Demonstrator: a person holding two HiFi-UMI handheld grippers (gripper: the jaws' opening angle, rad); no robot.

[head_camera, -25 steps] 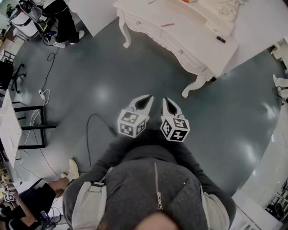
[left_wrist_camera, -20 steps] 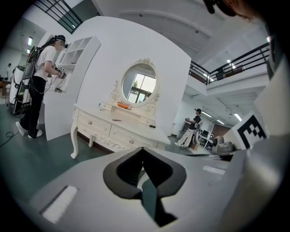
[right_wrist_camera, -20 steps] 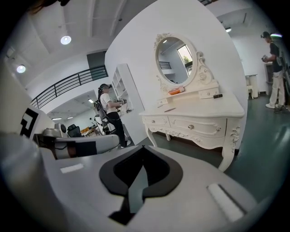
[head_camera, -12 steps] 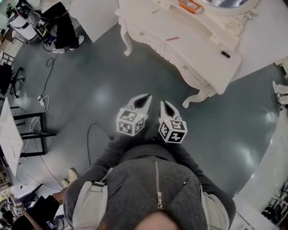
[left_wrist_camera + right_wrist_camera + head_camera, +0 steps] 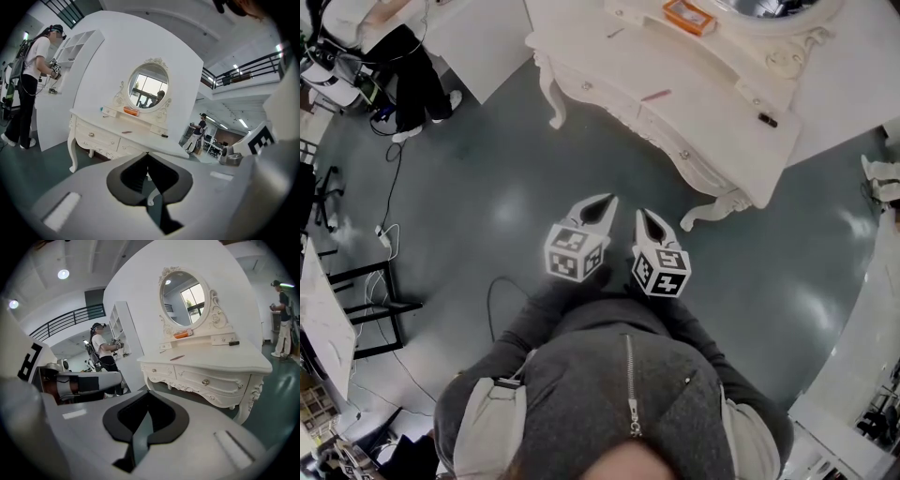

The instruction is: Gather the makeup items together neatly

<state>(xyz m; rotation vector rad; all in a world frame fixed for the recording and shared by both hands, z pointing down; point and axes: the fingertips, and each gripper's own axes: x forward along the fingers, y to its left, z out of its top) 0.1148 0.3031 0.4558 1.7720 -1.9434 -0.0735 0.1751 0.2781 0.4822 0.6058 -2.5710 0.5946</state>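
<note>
The left tongs (image 5: 601, 208) and right tongs (image 5: 648, 221) are hovering clenched and empty at frame centre. The table (image 5: 712, 84) is filling the upper right, carrying an orange box (image 5: 689, 16)

Bright, even indoor light comes from ceiling lamps (image 5: 63, 273) glaring up and left of the jaws of the right gripper (image 5: 147, 391), with pale sheen on the floor (image 5: 511, 199) ahead, heavy fisheye bending, dark corners and close-up blur.

1. Empty tool (image 5: 148, 154), jaws together.
2. Ahead, white surface (image 5: 108, 124) with oval mirror (image 5: 147, 89).
3. On it, well apart: orange box (image 5: 131, 110), pink stick (image 5: 126, 131), black stick (image 5: 164, 136).
4. Far left, standing person (image 5: 28, 89).
</note>
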